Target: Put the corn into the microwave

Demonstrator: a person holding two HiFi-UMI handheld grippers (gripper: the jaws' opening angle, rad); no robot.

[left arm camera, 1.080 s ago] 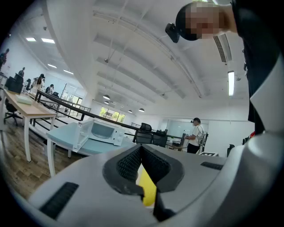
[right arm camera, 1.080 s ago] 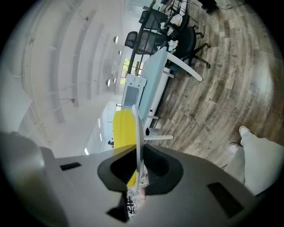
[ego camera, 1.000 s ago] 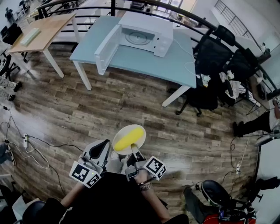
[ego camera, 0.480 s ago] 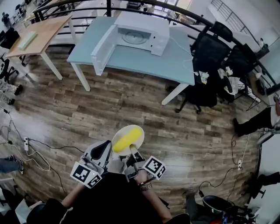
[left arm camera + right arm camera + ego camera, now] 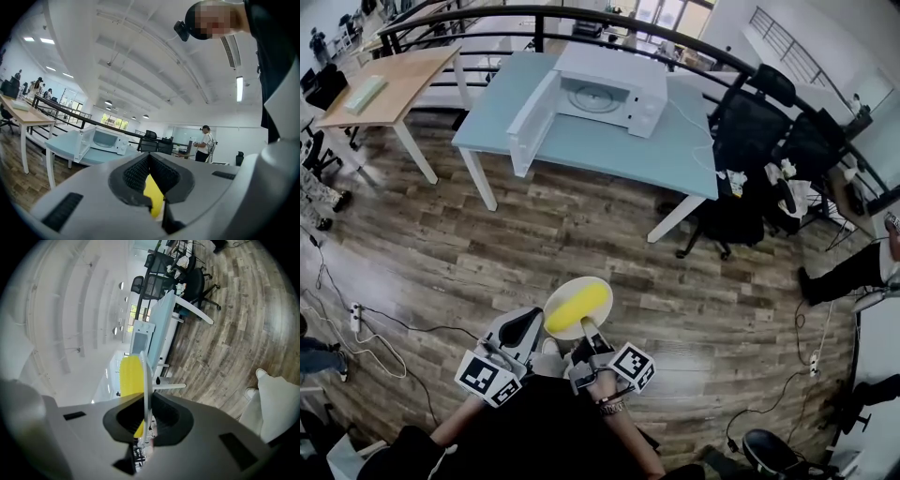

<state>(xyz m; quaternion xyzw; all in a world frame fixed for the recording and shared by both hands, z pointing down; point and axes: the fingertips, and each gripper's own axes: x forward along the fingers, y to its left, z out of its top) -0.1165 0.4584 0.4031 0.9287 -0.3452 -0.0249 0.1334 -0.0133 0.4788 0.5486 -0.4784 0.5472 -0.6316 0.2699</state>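
Observation:
A yellow corn cob (image 5: pixel 577 307) lies on a cream round plate (image 5: pixel 593 324), held over the wooden floor. My right gripper (image 5: pixel 586 329) is shut on the plate's near rim. In the right gripper view the plate (image 5: pixel 146 373) stands edge-on between the pads, with the corn (image 5: pixel 130 376) on its left side. My left gripper (image 5: pixel 523 323) hangs just left of the plate, not touching it, its jaws shut and empty. The corn (image 5: pixel 153 194) shows through the gap behind its pads. The white microwave (image 5: pixel 605 92) stands far ahead on a pale blue table (image 5: pixel 609 155), with its door (image 5: pixel 532 120) swung open.
A wooden desk (image 5: pixel 389 80) stands left of the blue table. Black office chairs (image 5: pixel 750 141) crowd its right end, and a black railing (image 5: pixel 487 14) runs behind it. Cables (image 5: pixel 356 309) lie on the floor at the left. A person (image 5: pixel 204 145) stands far off.
The head view has shifted slightly. The plate, the corn and both grippers keep their places relative to each other.

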